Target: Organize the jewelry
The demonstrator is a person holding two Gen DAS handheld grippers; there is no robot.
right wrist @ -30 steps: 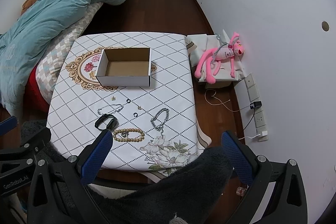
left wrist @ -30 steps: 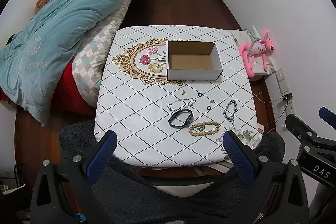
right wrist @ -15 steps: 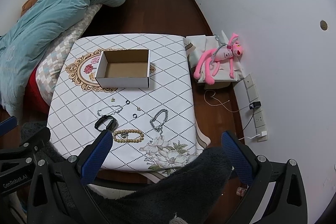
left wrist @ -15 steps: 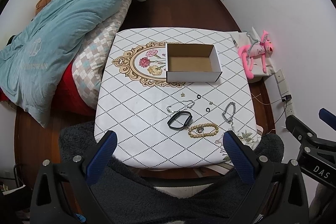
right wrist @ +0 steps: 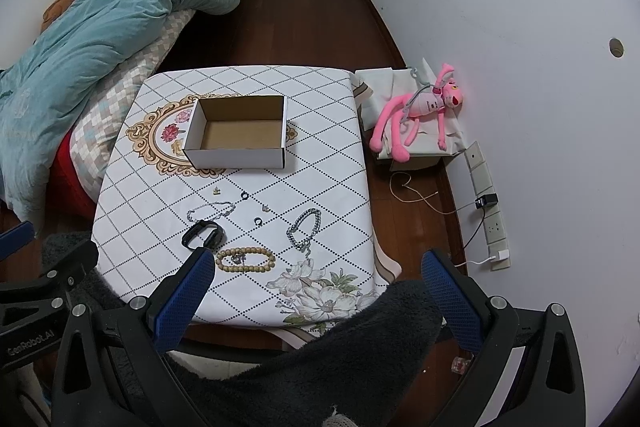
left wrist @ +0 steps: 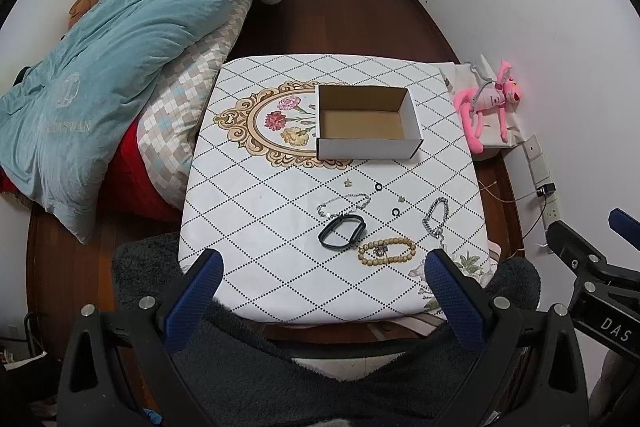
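An open white cardboard box (left wrist: 367,123) (right wrist: 238,131) stands empty on the patterned tablecloth. In front of it lie a black band (left wrist: 342,231) (right wrist: 203,234), a wooden bead bracelet (left wrist: 386,251) (right wrist: 245,259), a thick silver chain (left wrist: 435,218) (right wrist: 304,229), a thin silver chain (left wrist: 344,203) (right wrist: 210,210), and small rings and charms (left wrist: 378,187) (right wrist: 245,195). My left gripper (left wrist: 324,291) and right gripper (right wrist: 312,287) are open and empty, held high above the table's near edge.
A bed with a teal duvet (left wrist: 120,67) stands left of the table (left wrist: 248,267). A pink plush toy (right wrist: 420,111) lies on a low box at the right wall. Power strip and cables (right wrist: 488,211) run along the wall. A dark fleece garment (right wrist: 320,355) covers the foreground.
Both grippers have drawn slightly back and up from the table, so the box and jewelry look a little smaller. Nothing on the table has moved.
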